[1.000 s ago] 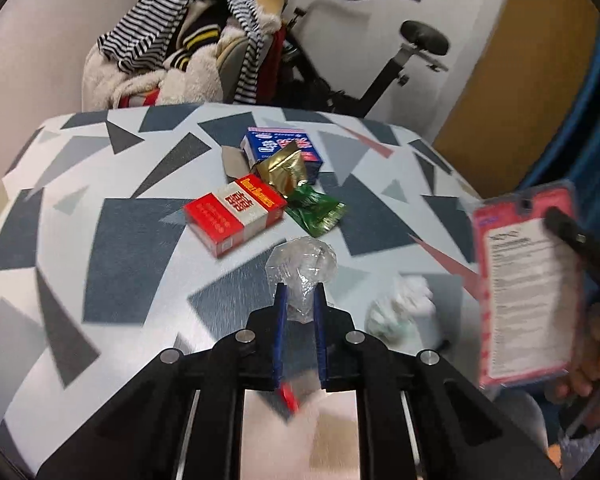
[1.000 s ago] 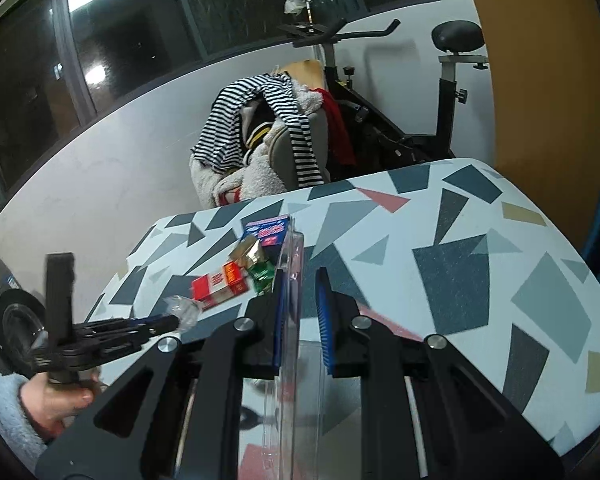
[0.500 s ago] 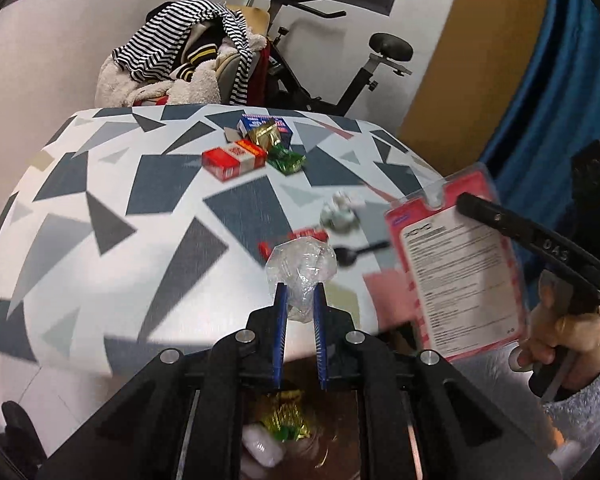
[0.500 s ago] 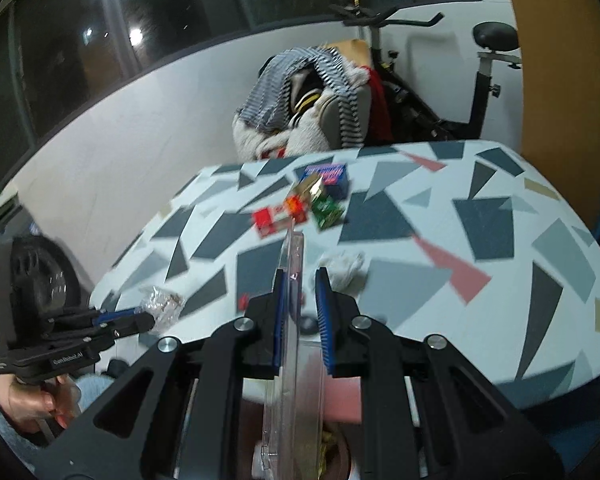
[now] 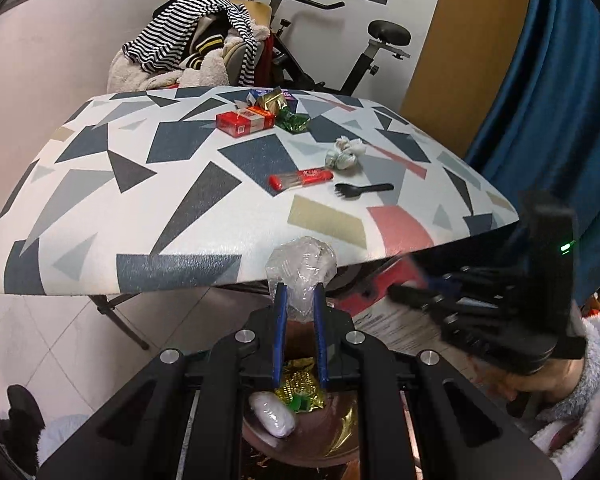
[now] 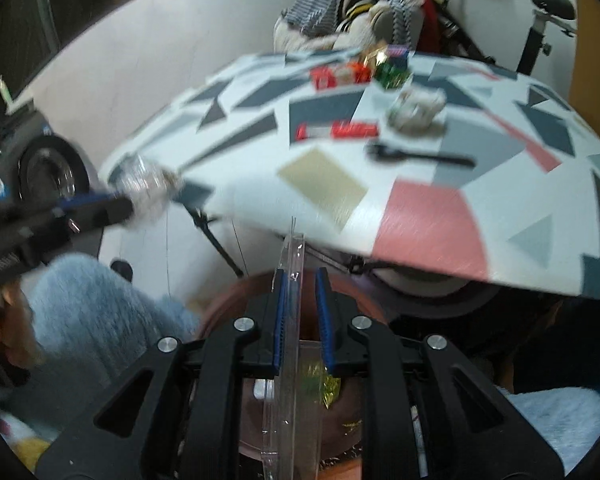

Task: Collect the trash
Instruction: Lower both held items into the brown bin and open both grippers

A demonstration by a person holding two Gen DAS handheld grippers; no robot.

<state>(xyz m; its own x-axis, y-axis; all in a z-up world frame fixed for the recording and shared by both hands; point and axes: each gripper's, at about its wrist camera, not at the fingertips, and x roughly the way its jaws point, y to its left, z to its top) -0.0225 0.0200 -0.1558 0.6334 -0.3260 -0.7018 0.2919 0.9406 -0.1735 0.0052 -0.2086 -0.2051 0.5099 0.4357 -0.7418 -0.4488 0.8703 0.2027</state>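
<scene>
Pinched narrow on a crumpled clear plastic wrapper (image 5: 300, 276), left gripper (image 5: 299, 300), the wad bulging out past the blue pads (image 5: 279, 320). Directly beneath those pads, and that is the relation that counts: a brown bin (image 5: 332, 436), already holding a gold-and-green foil wrapper (image 5: 300, 388) and a white wad (image 5: 272, 420). Wrapper above, bin mouth below; probably nothing more needed than a parting of the fingers.

Clamped equally narrow, right gripper (image 6: 302, 312), on a clear blister pack (image 6: 290, 340) held edge-on, long axis running along the fingers, far end jutting beyond the tips and near end reaching back under the body. Below it the same bin (image 6: 228, 300), rim curving to the left, gold foil glinting between the black arms. Seen from the left camera, blurred, low at the right, pack's printed card face up above the bin's far side. Both hands about equally near the bin; left load small and centred, right load long and liable to catch the rim unless tipped end-down.

Further out, past the bin: table (image 5: 140, 200) edge close above both grippers. Left on it, well apart from the fingers: black spork (image 5: 362, 190), red tube pack (image 5: 302, 178), crumpled tissue (image 5: 346, 152), red box (image 5: 246, 120), green foil wrapper (image 5: 294, 122), gold wrapper and blue box at the far edge.
</scene>
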